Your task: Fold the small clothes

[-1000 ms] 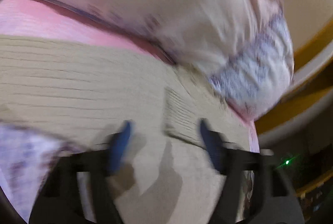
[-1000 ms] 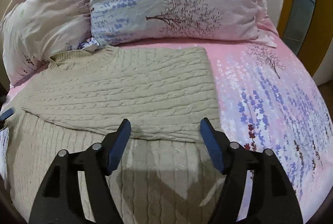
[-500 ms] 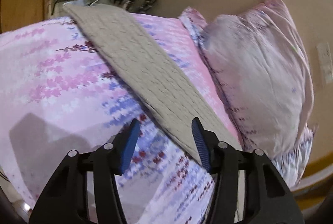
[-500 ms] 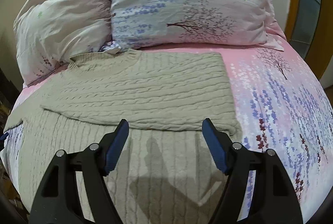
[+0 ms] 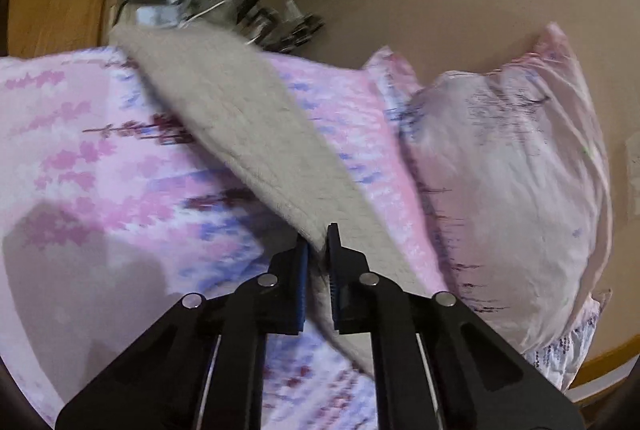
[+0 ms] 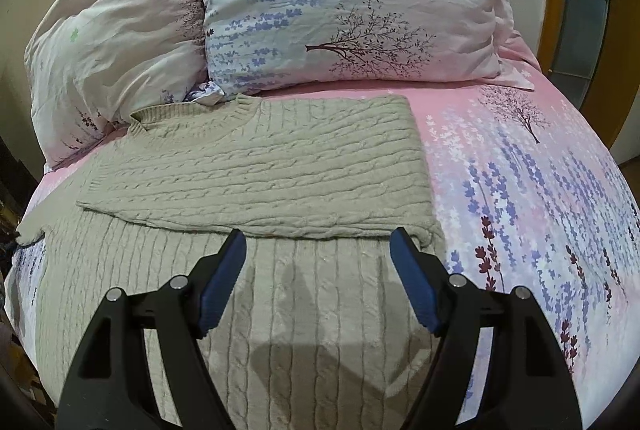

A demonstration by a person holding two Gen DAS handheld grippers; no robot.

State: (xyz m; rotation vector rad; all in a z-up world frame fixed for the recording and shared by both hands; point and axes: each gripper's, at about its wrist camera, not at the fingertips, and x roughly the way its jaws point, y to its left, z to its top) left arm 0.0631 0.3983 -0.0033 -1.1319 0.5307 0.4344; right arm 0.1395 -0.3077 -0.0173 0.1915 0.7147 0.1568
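Left gripper (image 5: 318, 250) jaws have just closed, pinching the beige cable-knit sweater's sleeve (image 5: 248, 126) at its near edge. Right gripper (image 6: 318, 254) hangs spread over the folded sweater (image 6: 256, 174). Our risk: thin bite slips, or dragging disturbs the fold.

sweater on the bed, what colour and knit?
Beige cable knit sweater, one side already folded over. Clearest in the right wrist view.

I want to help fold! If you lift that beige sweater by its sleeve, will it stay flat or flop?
Probably flop: the sweater is soft knit and drapes over the bed. Its sleeve already bends where the left gripper pinches it. Chunky cables suggest some weight.
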